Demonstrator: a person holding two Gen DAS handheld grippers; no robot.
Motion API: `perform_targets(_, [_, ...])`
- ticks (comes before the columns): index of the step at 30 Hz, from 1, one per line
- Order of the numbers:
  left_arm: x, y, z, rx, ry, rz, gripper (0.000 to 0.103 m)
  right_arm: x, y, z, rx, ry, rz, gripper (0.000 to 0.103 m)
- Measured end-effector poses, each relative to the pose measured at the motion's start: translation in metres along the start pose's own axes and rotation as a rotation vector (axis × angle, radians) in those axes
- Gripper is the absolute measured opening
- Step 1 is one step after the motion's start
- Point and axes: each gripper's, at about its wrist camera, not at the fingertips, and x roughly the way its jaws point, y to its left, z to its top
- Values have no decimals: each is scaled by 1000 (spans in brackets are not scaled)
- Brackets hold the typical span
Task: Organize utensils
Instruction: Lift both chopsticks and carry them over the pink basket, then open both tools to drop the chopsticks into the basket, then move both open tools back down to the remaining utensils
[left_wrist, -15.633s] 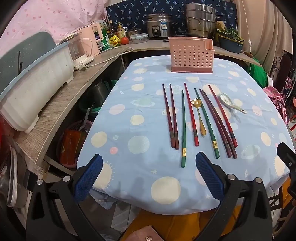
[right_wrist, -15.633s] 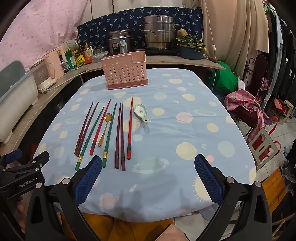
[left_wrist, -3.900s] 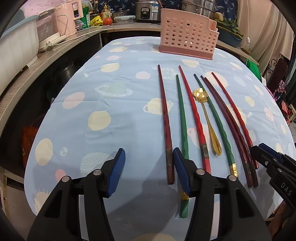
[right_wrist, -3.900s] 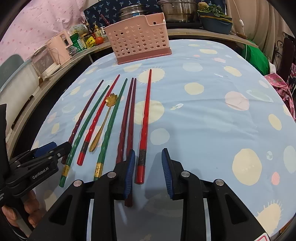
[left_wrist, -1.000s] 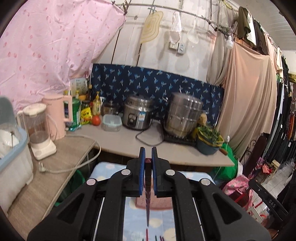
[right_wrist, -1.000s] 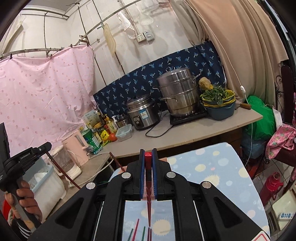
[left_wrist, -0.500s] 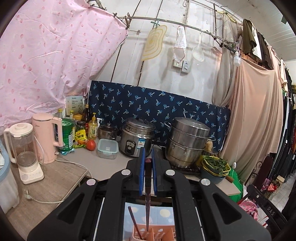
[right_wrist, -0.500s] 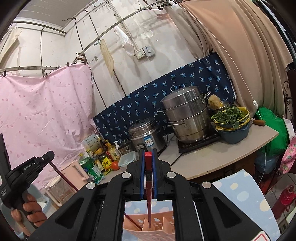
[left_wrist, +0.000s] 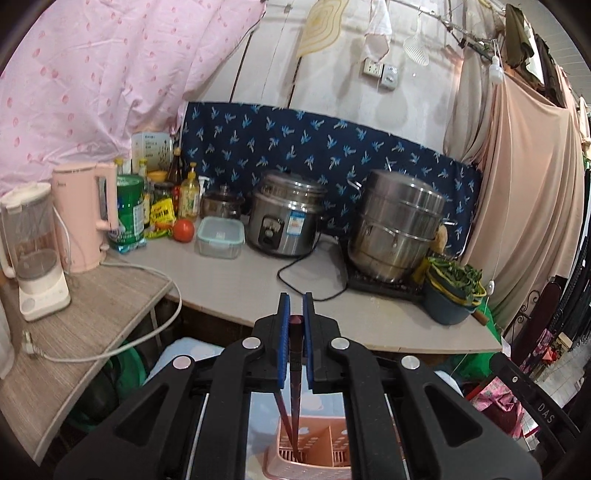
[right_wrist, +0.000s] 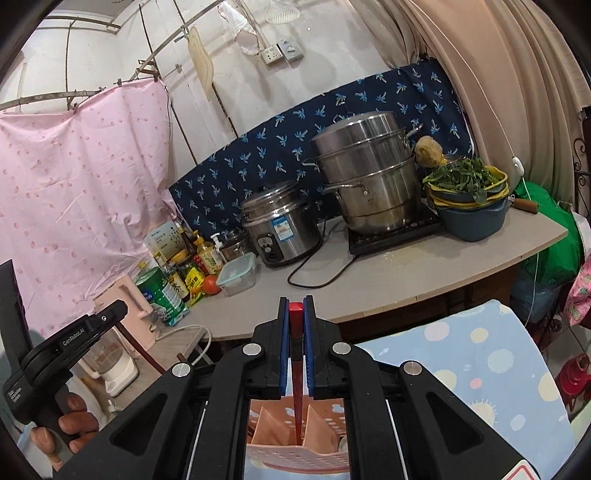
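In the left wrist view my left gripper (left_wrist: 295, 297) is shut on a dark red chopstick (left_wrist: 296, 350) that hangs straight down. Its tip is inside the pink perforated basket (left_wrist: 325, 452) below. A second dark chopstick (left_wrist: 280, 408) leans in the same compartment. The right wrist view shows my right gripper (right_wrist: 296, 300) shut on a bright red chopstick (right_wrist: 296, 373), whose tip reaches down between the dividers of the pink basket (right_wrist: 275, 430). At the left of that view a hand (right_wrist: 70, 424) holds the left gripper (right_wrist: 121, 309), with its dark chopstick (right_wrist: 147, 350) slanting down.
Behind the basket runs a counter (left_wrist: 236, 280) with a rice cooker (left_wrist: 284, 218), a steel steamer pot (left_wrist: 399, 225), a lidded food box (left_wrist: 220, 236), a pink kettle (left_wrist: 85, 218), a blender (left_wrist: 35, 254) and a bowl of greens (left_wrist: 452, 288). The spotted blue tablecloth (right_wrist: 476, 365) lies at right.
Both grippers have moved forward and down over the pink basket. The counter and pots look closer, and each chopstick's tip now sits lower in the basket.
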Motion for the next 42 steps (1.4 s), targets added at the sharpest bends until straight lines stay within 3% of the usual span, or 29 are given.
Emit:
perform_targets(8, [5, 5, -17, 9, 47, 19, 7, 5, -6, -15, -9, 40, -18, 10])
perform_targets(10, [4, 7, -20, 5, 55, 16, 10, 1, -7, -17, -11, 38, -25, 19])
perform_targets(12, [2, 9, -21, 3, 58, 26, 22, -5, -9, -17, -1, 32, -22, 43])
perform_targets(13, [-1, 10, -23, 2, 53, 30, 32, -8, -10, -18, 1, 29, -22, 45])
perform_targets(22, [-31, 6, -33, 42, 49, 72, 49, -41, -7, -28, -22, 42, -20, 46])
perform_targets(31, [-76, -6, -54, 129, 94, 108, 52, -91, 3, -51, -63, 68, -30, 46])
perform_targets(37, [-111, -7, -84, 160, 143, 102, 59, -130, 4, -82, -51, 99, -21, 48])
perform_targets(42, [-138, 1, -123, 181, 195, 102, 59, -160, -1, -120, -38, 147, -38, 48])
